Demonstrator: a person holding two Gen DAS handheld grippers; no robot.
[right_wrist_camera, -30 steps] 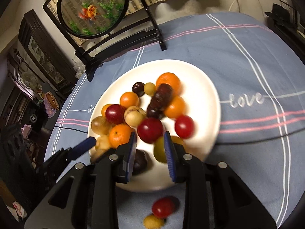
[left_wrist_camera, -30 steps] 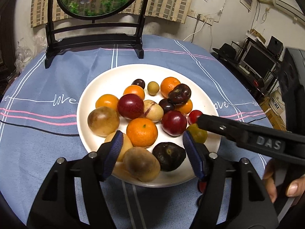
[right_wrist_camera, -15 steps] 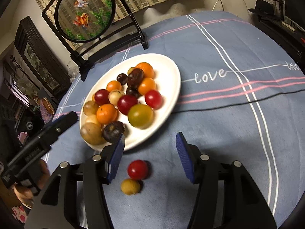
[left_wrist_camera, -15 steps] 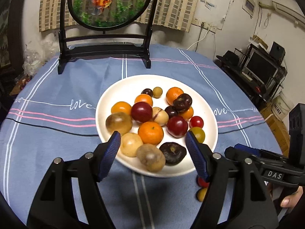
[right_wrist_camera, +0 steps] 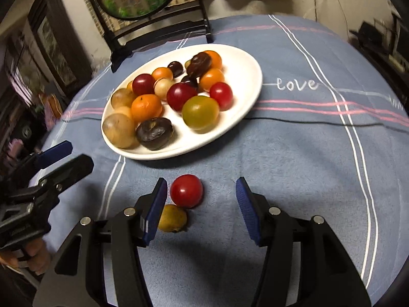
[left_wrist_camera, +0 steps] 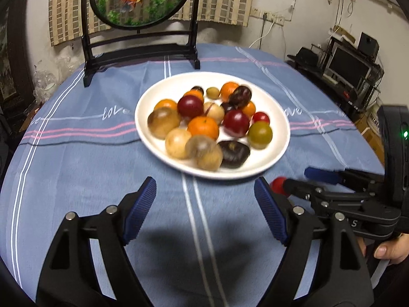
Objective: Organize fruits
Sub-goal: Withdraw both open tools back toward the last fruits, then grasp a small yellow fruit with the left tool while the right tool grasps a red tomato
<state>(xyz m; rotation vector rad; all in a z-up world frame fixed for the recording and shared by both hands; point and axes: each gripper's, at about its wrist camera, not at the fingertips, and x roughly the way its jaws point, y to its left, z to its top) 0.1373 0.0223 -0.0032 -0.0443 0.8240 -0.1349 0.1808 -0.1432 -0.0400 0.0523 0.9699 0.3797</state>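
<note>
Red tomato and yellow fruit lie beside the plate, between released right tongs; left tongs gape empty.

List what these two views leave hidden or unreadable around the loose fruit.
- Left wrist view: the red tomato shows only as a sliver behind the left gripper; the yellow fruit is not visible there.
- Right wrist view: the yellow fruit's left side is cut by the right gripper.

Goldfish screen on stand, blue tablecloth, monitor
</note>
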